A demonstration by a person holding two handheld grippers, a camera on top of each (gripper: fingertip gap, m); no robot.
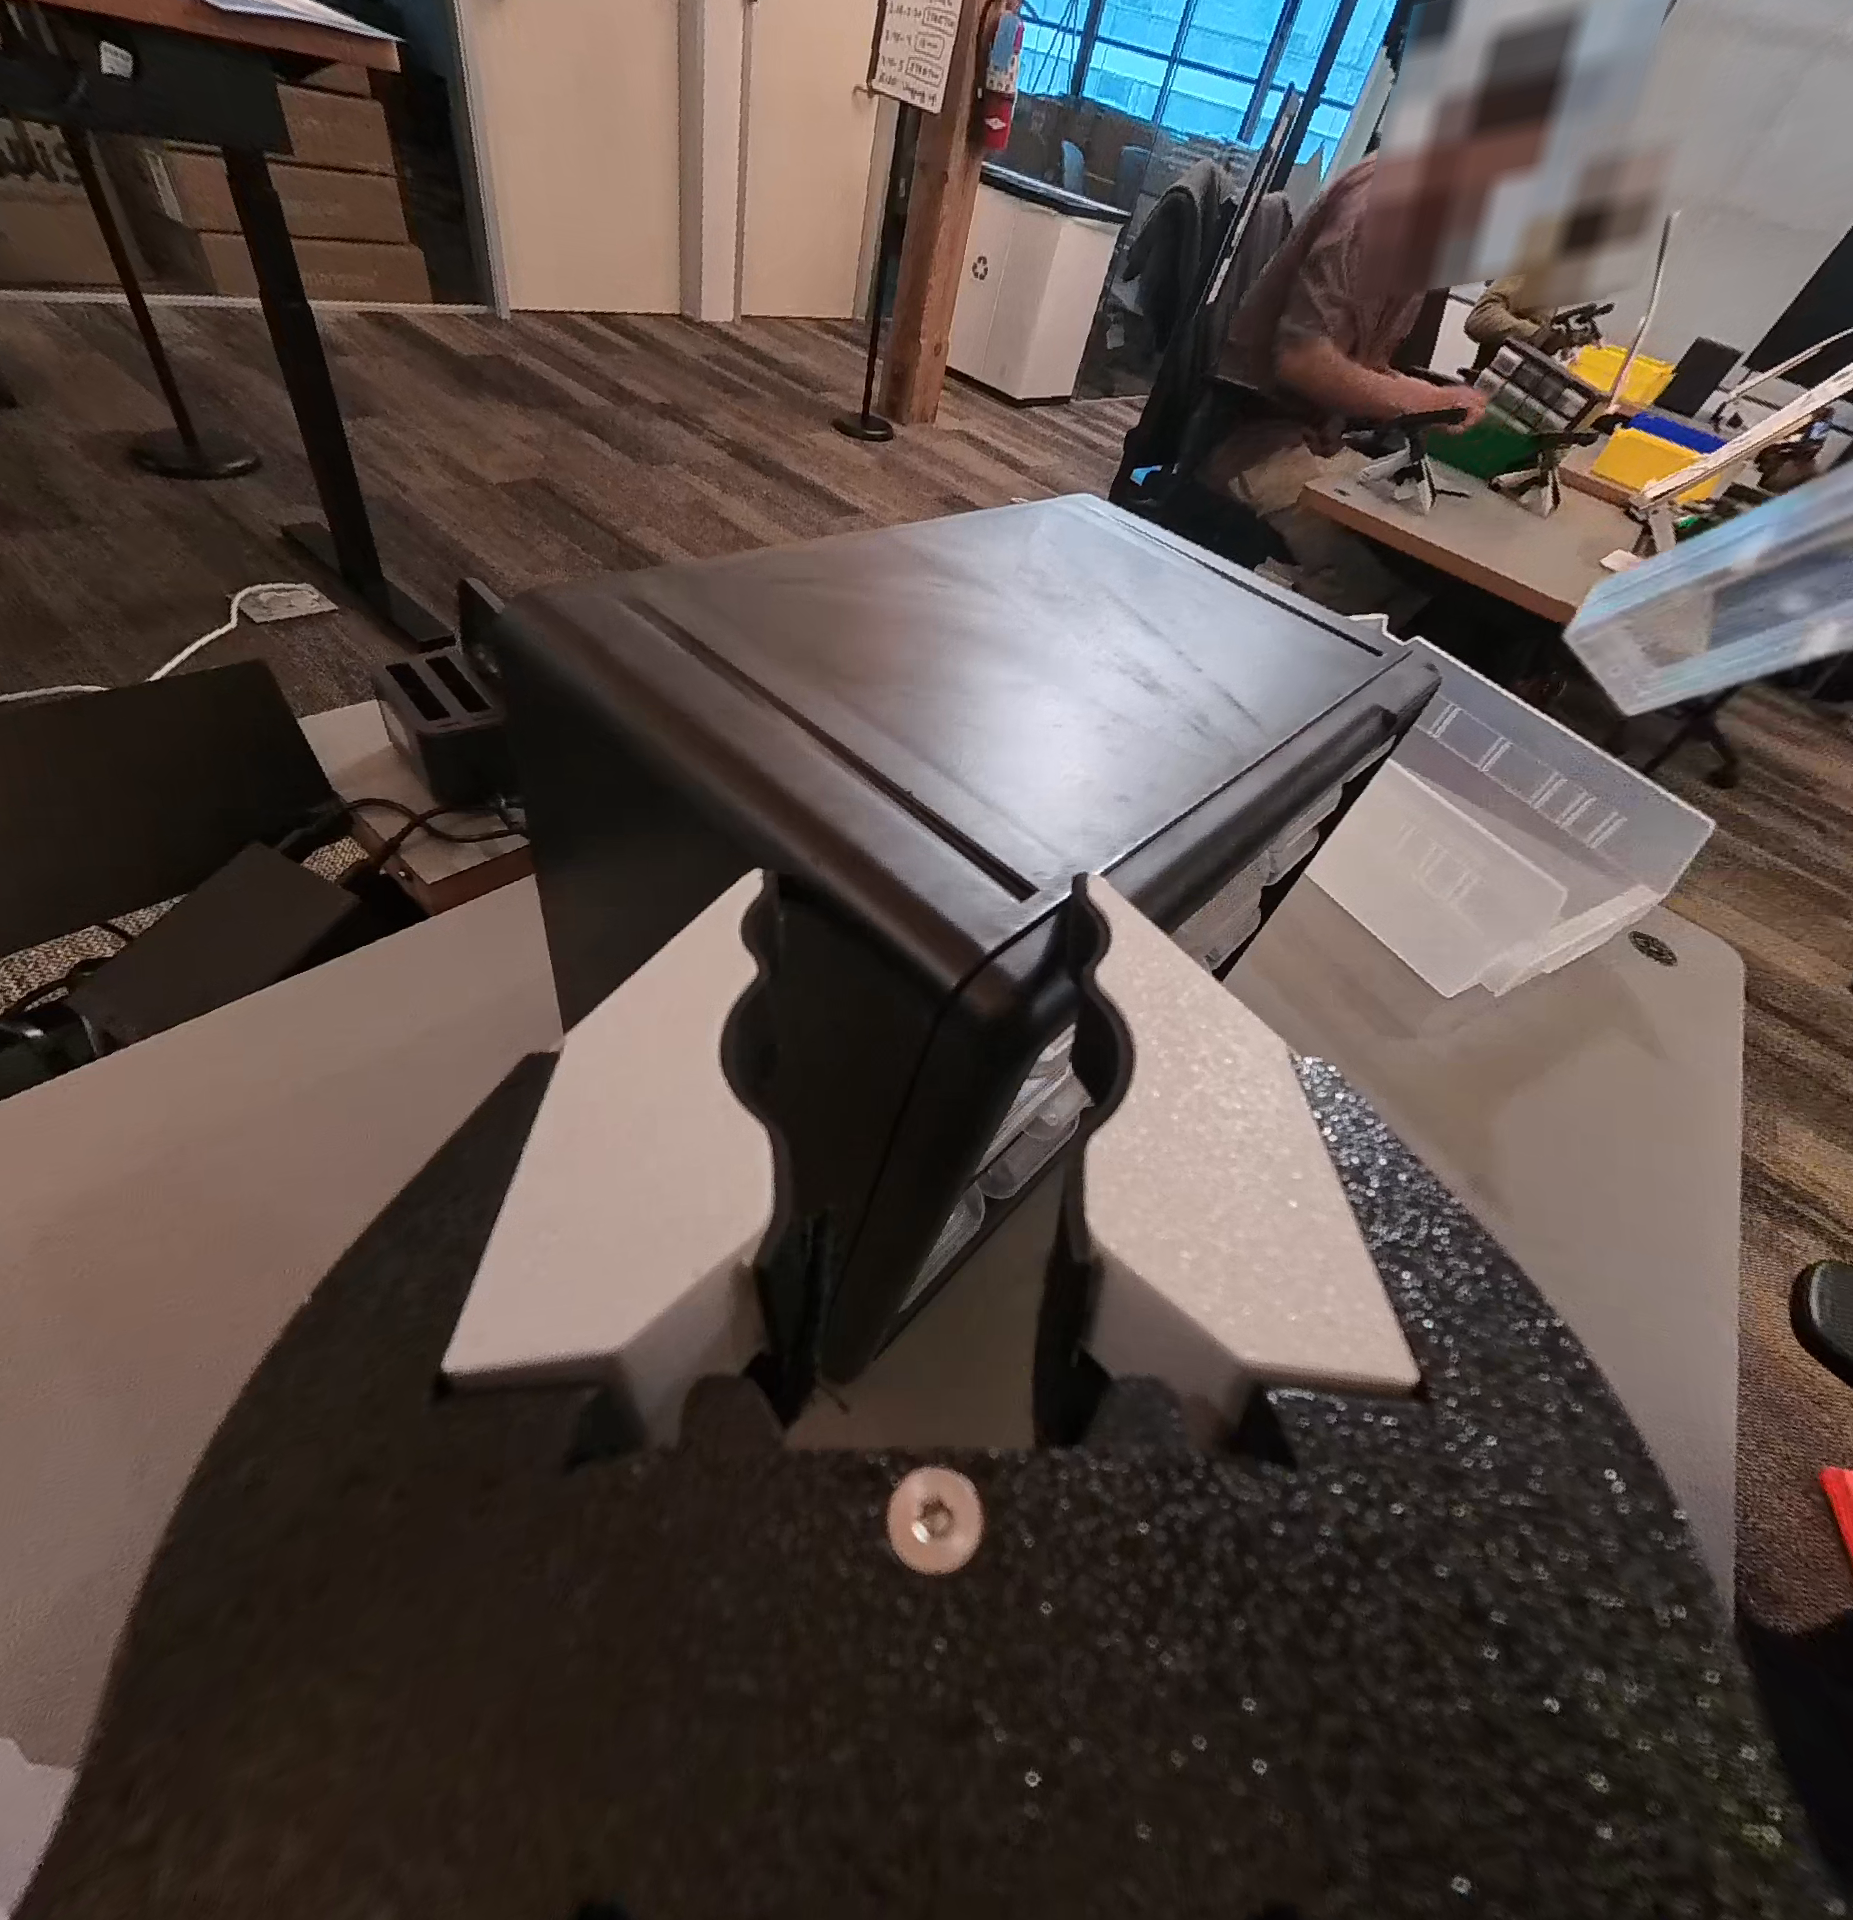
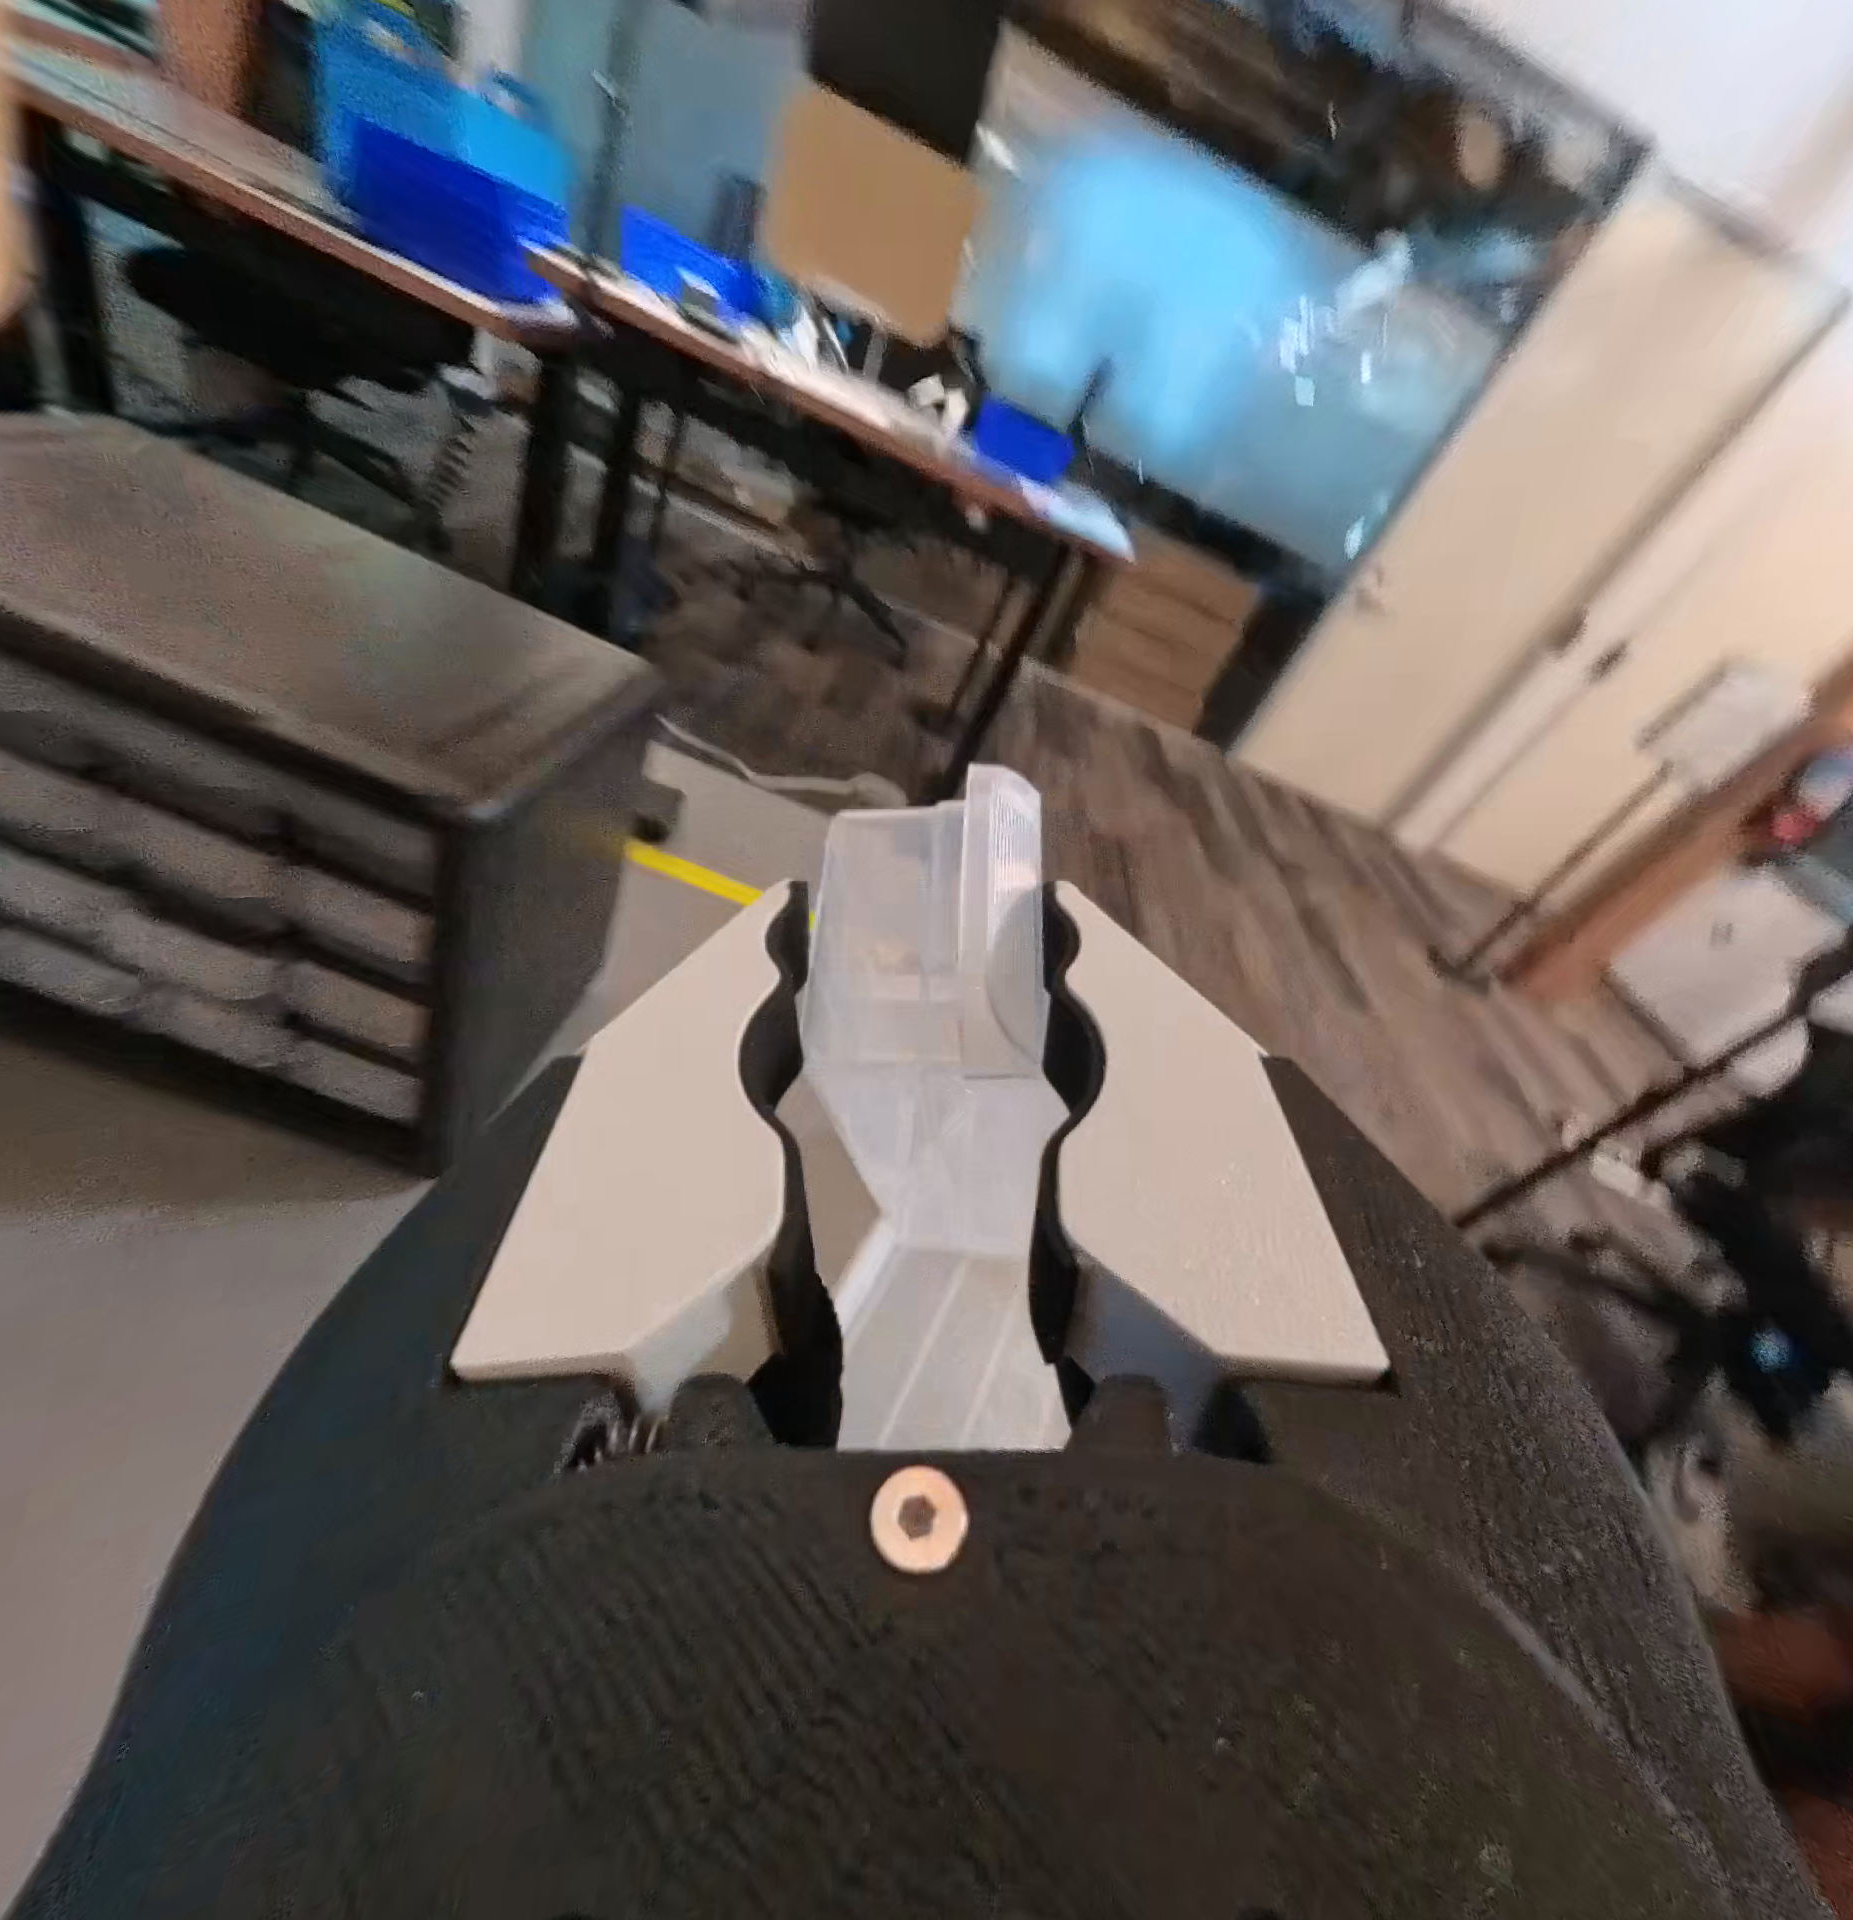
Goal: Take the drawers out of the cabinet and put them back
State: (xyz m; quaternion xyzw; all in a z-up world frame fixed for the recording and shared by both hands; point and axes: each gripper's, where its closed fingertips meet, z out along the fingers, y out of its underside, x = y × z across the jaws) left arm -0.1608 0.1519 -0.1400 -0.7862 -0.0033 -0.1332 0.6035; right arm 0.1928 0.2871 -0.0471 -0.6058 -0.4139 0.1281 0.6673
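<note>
While clamping the near top corner of the black cabinet [image 1: 1005,707] on the grey table [image 1: 226,1122], left gripper [image 1: 922,935] fingers pinched on its edge. Right gripper [image 2: 927,914] fingers pinching a clear drawer [image 2: 922,997], lifted right of the cabinet. Second clear drawer [image 1: 1504,852] lying on the table, far right, just beside the cabinet.

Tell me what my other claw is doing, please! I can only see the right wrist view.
Observer: The left gripper is clamped on the black cabinet's top front corner.
Operator: Are any drawers out on the table?
Observer: Yes, one clear drawer lies on the table, right beside the cabinet.
Operator: Where's my drawer from over there?
Observer: The held drawer hangs in the air, higher than the cabinet's top and off to its right.
</note>
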